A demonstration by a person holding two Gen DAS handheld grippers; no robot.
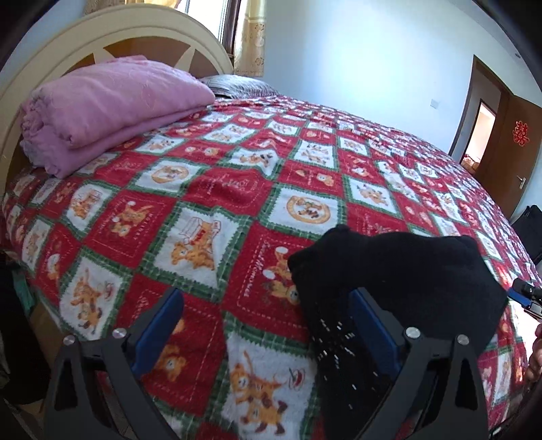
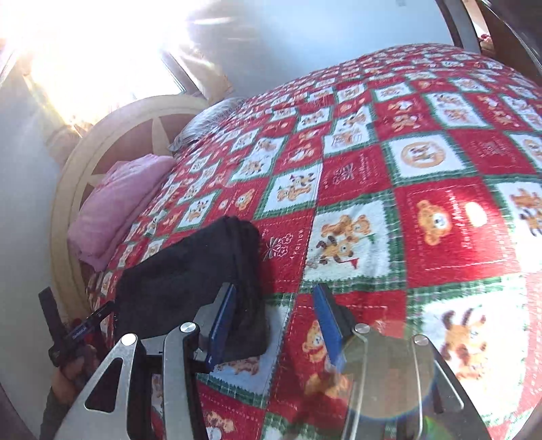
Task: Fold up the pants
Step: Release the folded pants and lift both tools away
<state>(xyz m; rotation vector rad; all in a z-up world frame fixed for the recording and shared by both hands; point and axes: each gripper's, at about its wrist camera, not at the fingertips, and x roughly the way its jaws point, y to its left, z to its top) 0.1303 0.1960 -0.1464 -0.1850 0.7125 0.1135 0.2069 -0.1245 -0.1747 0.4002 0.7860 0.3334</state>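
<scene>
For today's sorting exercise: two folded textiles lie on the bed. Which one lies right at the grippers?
The black pants, a dark bundle beside both open grippers; the pink blanket lies far off by the headboard.

Pale walls (image 1: 355,50) — sunlit window (image 2: 101,67), arched headboard (image 1: 101,30), wooden door (image 1: 518,152).

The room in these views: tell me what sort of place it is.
Most likely a home bedroom: a bed with a curved headboard, a red checked bedspread with a folded pink blanket on it, and a curtained window.
</scene>
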